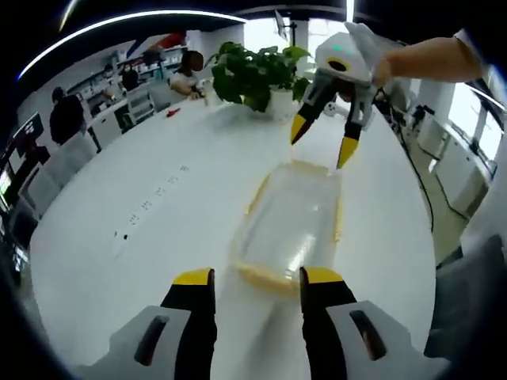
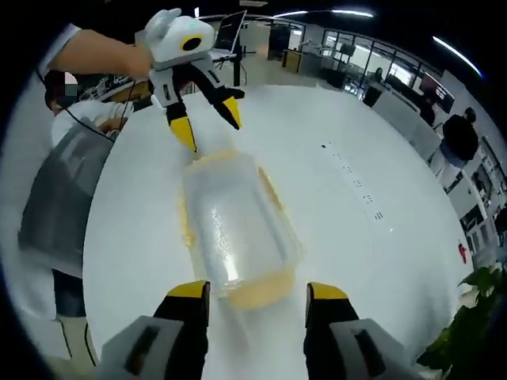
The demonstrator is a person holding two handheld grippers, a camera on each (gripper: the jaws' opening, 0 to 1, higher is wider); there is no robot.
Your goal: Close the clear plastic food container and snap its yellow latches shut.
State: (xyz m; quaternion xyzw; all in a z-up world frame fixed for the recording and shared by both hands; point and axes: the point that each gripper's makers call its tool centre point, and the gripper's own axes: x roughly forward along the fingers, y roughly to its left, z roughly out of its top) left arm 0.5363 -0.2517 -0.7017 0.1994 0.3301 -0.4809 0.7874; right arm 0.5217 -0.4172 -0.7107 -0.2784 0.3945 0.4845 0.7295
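In the left gripper view, the left gripper (image 1: pixel 257 277), jaws apart, frames the near end of the clear container (image 1: pixel 293 229) at frame centre; upper right, the right gripper (image 1: pixel 323 144) hangs spread over the far end. Pressing both yellow end latches (image 2: pixel 257 293) squarely should snap them.

The food container (image 1: pixel 295 229) at frame centre is clear, smooth plastic with a soft sheen, its latches (image 1: pixel 262 278) an opaque yellow plastic. It rests on a white table (image 1: pixel 158 206) with a smooth, faintly glossy top. The grippers' jaws look like matt black plastic with yellow tips, their bodies glossy pale-grey plastic.
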